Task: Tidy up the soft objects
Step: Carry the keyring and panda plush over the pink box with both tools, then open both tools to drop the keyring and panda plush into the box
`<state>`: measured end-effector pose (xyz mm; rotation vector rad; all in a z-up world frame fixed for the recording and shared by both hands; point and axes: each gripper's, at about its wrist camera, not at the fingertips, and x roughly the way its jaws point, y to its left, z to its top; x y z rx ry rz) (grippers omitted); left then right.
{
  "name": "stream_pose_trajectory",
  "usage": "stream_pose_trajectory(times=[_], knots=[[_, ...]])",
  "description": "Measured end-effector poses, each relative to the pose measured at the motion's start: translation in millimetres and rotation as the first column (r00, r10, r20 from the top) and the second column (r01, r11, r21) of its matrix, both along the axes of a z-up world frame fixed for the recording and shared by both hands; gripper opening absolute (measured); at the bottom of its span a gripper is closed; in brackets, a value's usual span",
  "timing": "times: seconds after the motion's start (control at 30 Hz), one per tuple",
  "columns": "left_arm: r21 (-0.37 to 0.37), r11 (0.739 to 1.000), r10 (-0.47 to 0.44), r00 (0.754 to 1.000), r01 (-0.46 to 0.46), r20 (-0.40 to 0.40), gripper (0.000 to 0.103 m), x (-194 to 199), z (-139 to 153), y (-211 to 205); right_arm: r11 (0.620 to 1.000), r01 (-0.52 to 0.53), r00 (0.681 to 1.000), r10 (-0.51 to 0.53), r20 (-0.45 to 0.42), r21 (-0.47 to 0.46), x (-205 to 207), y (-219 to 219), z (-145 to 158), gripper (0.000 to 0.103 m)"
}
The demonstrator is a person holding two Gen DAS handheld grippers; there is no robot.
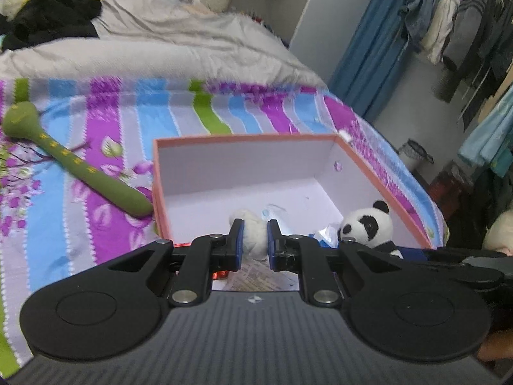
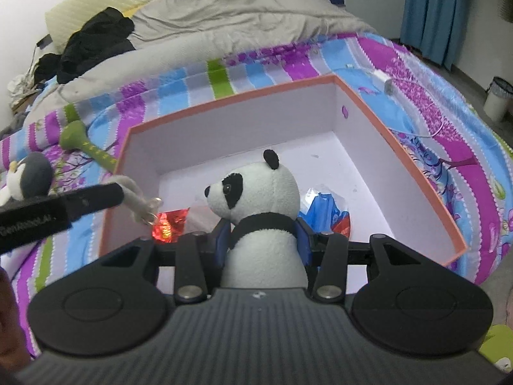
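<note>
Over the open pink box [image 2: 397, 134] on the bed's striped sheet [image 1: 96, 147], a panda plush [image 2: 256, 199] sits clamped at the body in the right gripper [image 2: 264, 240], while the left gripper [image 1: 255, 237] pinches a small white soft toy [image 1: 253, 227] above the box's near end. Foil-wrapped packets [image 2: 327, 208] already lie inside. Either toy, released too early, could land on the rim and tumble out; a green padded mallet [image 1: 73, 166] waits beside the box's left wall.
</note>
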<state>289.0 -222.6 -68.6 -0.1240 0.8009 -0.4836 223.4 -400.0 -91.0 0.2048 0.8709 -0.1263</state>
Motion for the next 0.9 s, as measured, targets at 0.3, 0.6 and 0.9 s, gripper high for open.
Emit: stream_pose_trajectory(times=[0.3, 0.6, 0.9], knots=[[0.042, 0.998, -0.051, 0.994, 0.055, -0.098, 0.018, 44.8, -40.3, -34.0, 1.000, 0.004, 0.999, -0.003, -0.054, 0.028, 36.7, -15.2, -25.8, 0.047], [0.083, 0.995, -0.051, 0.988, 0.064, -0.145, 0.032, 63.7, -61.8, -45.1, 0.998, 0.013, 0.995, -0.008, -0.096, 0.055, 46.4, -20.8, -39.7, 0.053], [0.080, 0.996, -0.040, 0.994, 0.049, -0.100, 0.038, 53.7, -39.9, -37.8, 0.999, 0.035, 0.999, -0.034, -0.035, 0.040, 31.3, -24.3, -13.5, 0.063]])
